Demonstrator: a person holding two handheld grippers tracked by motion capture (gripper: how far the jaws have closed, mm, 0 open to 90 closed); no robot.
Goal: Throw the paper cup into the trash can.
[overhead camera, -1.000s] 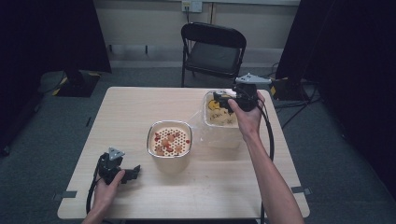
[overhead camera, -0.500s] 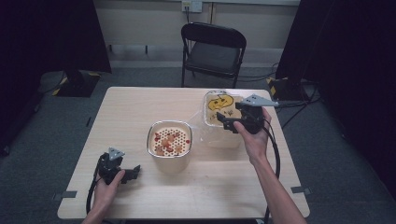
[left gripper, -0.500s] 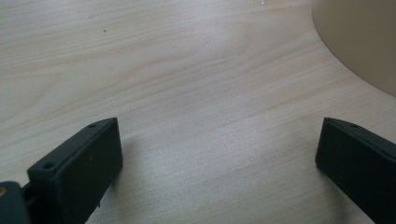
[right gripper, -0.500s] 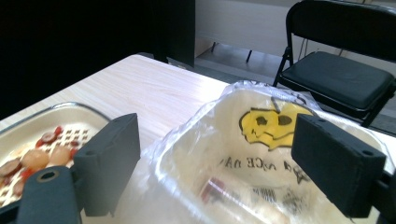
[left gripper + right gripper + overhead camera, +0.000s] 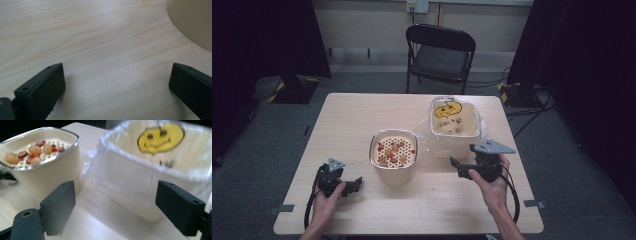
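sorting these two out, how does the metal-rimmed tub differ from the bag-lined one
The metal-rimmed tub holds red and tan pieces on a perforated insert; the bag-lined tub shows a yellow smiley and no pieces. The first sits mid-table, the second farther back and right. Both are cream, upright, open-topped.

The high view looks forward and down over the whole desk (image 5: pixel 362 115); both gripper views sit low and close, the right sharing the cream bowl (image 5: pixel 47 170) with it.

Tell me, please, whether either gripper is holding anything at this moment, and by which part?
Nothing is held. The left gripper rests open over bare table; the right gripper is open, jaws apart in front of the bag-lined bin.
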